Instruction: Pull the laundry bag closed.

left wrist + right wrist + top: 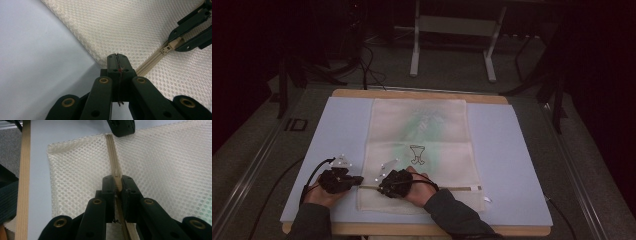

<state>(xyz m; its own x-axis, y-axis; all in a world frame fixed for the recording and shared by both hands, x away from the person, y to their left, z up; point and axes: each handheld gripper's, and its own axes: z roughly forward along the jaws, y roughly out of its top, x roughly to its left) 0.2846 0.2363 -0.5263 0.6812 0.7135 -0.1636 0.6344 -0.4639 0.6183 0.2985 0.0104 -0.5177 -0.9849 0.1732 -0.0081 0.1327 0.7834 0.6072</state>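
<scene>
The left gripper (117, 65) has its fingers pressed together on the corner of the mesh bag (422, 150), right where the zipper (150, 65) ends. The right gripper (117, 185) pinches the zipper pull (117, 182) between its fingers, a little way along. The cream bag lies flat on a pale blue mat (512, 160) covering the tabletop (422, 230).

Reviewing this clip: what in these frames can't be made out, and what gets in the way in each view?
- High view: the zipper pull is covered by the right tool and hand.
- High view: the mesh bag's green contents show as a blur through the fabric; the small printed figure is too small to read.
- Left gripper view: whatever the left tool pinches at the bag's corner is hidden between its closed jaws.
</scene>
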